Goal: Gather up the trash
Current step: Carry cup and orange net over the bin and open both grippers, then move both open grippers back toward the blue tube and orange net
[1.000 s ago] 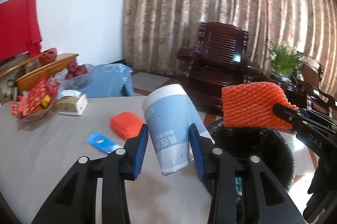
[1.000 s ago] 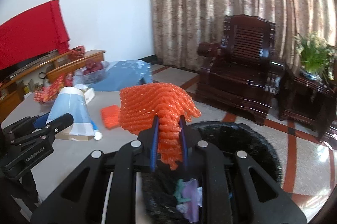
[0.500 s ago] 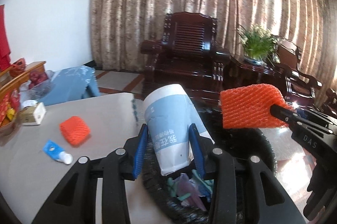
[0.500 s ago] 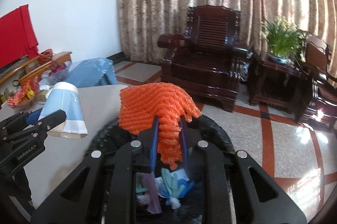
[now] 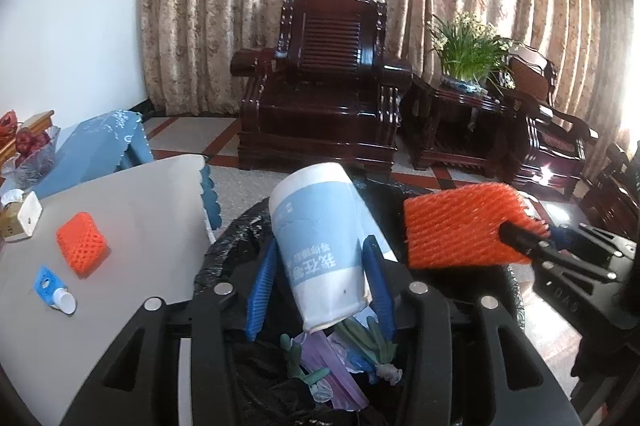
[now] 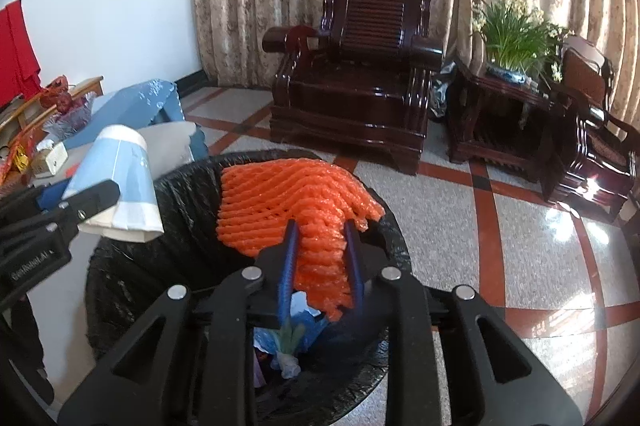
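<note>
My left gripper (image 5: pixel 318 284) is shut on a blue and white paper cup (image 5: pixel 320 242), held over the open bin lined with a black bag (image 5: pixel 228 254). My right gripper (image 6: pixel 320 262) is shut on an orange foam fruit net (image 6: pixel 296 201), also over the bin (image 6: pixel 180 193). The cup (image 6: pixel 120 185) shows at the left of the right wrist view, the net (image 5: pixel 460 226) at the right of the left wrist view. Trash lies in the bin. A second orange foam net (image 5: pixel 82 244) and a small blue packet (image 5: pixel 50 284) lie on the grey table (image 5: pixel 132 209).
A white box (image 5: pixel 24 218) sits at the table's far left. A blue stool (image 5: pixel 100 145) stands beyond the table. A dark wooden armchair (image 5: pixel 324 85), a side table with a plant (image 5: pixel 468 57) and more chairs stand behind, on a tiled floor.
Both grippers have swung from above the table to above the bin, still gripping the cup and the net. The bin's contents now show under them.
</note>
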Demonstrator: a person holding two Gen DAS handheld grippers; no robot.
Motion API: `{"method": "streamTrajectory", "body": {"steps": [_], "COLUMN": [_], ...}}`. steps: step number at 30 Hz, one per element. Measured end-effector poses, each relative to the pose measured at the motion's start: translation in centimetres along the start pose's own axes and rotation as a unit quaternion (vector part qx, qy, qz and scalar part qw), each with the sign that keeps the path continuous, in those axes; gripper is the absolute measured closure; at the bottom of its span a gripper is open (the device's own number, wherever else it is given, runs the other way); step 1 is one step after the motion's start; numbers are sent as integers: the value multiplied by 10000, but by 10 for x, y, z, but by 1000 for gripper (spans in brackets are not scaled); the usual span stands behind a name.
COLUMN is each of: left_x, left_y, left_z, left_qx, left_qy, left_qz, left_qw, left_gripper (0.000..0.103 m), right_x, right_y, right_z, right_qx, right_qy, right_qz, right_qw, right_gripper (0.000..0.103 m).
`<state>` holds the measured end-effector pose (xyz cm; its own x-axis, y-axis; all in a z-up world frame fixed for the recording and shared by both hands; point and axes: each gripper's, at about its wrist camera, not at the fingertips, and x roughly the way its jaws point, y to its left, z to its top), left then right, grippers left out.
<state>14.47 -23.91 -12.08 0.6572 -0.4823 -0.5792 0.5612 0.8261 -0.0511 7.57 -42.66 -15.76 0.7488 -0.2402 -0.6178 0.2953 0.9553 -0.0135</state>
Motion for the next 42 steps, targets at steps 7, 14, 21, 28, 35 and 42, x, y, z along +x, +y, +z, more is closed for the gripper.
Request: {"method": "streamTrajectory", "body": {"steps": [7,14,21,28,35,42], "left_x": [0,-24,-74,-118,-139,-140], "left_y": [8,41,106,180,242,276], "left_z": [1,1,-6,-33,-63,-80], "left_qx": [-155,-381,-728,-1174,-1592,-1691], "left_qy": [73,-126,-454,-547,-405,-327], "left_qz": [-191,136,949,1831,2452,2707], "left_qw": [9997,9991,9918,9745,9555,9471], "left_gripper": [44,33,25,20,19,19], "right_x": [6,-17,-46,-43,-31,-5], "right_y": [-4,3,50,118,186,256], "right_z": [-9,-3,17,30,42,56], "right_qx": [53,260,142,-203,-507,-761], "right_qy": [89,-284,-814,-772,-657,-624], "right_qz": [-177,100,704,1311,1715,1975], "right_qw": [9998,9992,9941,9882,9817,9753], "right_gripper": [34,7,5,5,5,5]}}
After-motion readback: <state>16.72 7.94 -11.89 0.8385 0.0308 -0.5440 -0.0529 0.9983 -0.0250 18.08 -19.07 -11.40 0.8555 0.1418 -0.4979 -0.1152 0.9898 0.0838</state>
